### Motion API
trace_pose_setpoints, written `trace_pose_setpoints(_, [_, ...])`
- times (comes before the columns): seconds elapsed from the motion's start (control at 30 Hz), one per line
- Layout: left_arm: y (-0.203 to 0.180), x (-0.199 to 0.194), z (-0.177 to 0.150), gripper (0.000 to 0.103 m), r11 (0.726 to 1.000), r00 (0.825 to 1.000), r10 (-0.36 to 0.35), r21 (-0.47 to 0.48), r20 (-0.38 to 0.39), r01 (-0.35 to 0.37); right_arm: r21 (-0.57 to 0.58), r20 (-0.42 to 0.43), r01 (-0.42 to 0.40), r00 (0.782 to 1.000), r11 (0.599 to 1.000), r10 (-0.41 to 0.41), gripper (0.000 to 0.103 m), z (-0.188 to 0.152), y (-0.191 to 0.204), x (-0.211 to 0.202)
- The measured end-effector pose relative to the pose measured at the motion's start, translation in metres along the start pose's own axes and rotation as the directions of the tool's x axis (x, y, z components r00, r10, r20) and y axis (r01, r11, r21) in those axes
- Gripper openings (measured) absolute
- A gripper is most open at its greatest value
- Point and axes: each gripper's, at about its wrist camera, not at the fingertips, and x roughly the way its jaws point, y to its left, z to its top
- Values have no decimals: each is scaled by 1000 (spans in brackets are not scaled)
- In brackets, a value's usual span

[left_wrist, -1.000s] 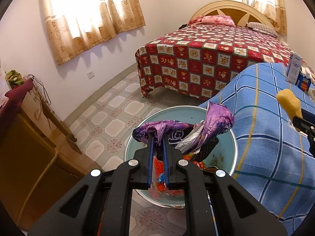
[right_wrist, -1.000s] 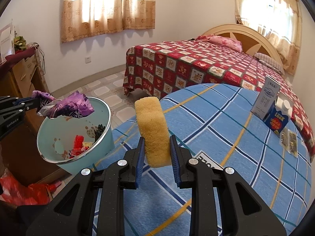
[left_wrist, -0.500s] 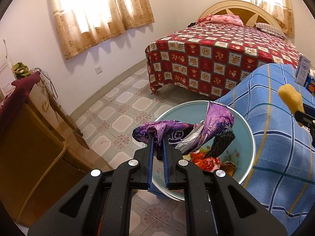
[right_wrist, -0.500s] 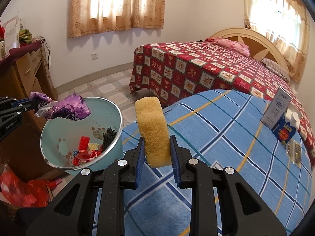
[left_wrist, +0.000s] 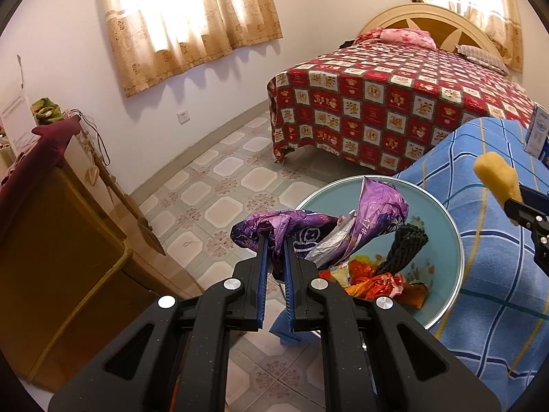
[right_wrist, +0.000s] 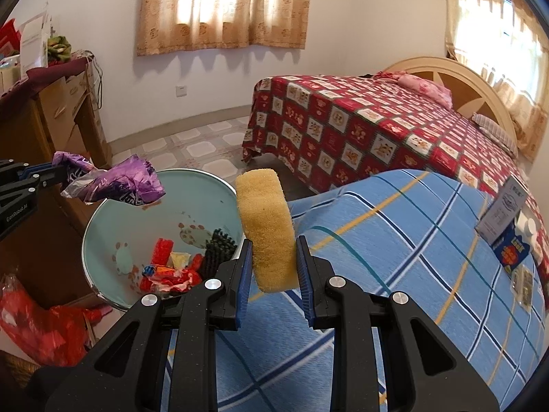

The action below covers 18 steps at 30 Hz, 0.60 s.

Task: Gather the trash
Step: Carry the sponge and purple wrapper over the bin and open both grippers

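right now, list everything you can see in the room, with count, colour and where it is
purple wrapper: 1, purple and silver, above the bin's rim
sponge: 1, yellow, beside the bin
bin: 1, pale teal, on the floor by the blue bed
trash in bin: several pieces, red, yellow, black
blue bed: 1, blue plaid
red bed: 1, red patterned cover
boxes: 2, white and blue, on the blue bed
cabinet: 1, brown, left wall
curtains: tan, on windows
left gripper: shut on the purple wrapper
right gripper: shut on the sponge
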Motion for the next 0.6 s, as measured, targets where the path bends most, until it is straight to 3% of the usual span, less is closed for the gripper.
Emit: trace_pose_setpoints(0.6, [24,7,0,9,998,999,39,-48,-5,-40,-53,-19,-30,999,998,29,26,10,27,14])
